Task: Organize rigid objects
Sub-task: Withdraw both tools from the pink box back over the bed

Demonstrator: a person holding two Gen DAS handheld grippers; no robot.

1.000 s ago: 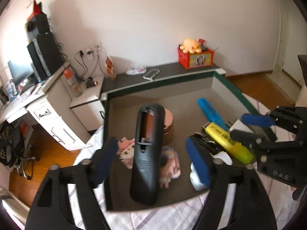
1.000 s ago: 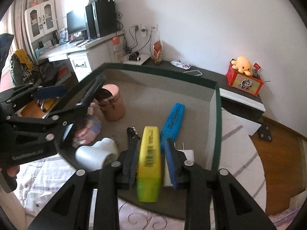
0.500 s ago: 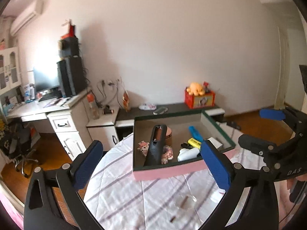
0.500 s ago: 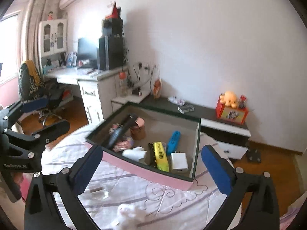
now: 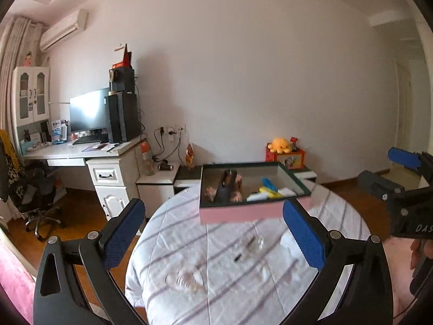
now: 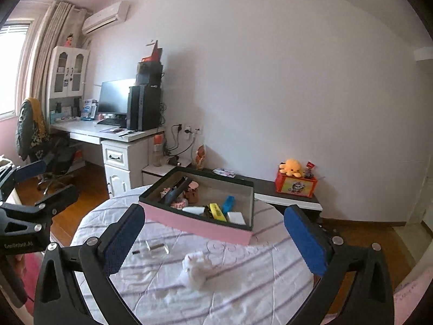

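Holding both tools wide open and empty, we had the left gripper and right gripper hovering over the striped round table. The pink tray sat at twelve o'clock, carrying the black remote, yellow highlighter, blue marker and white charger, well apart from our pads

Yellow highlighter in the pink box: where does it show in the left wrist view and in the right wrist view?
Left wrist view: the yellow highlighter lies right of centre, in the right half of the pink box, beside the blue marker.
Right wrist view: it lies at centre, near the box's front wall, left of the white charger.
Shared landmark: the orange plush octopus on the red box beyond.
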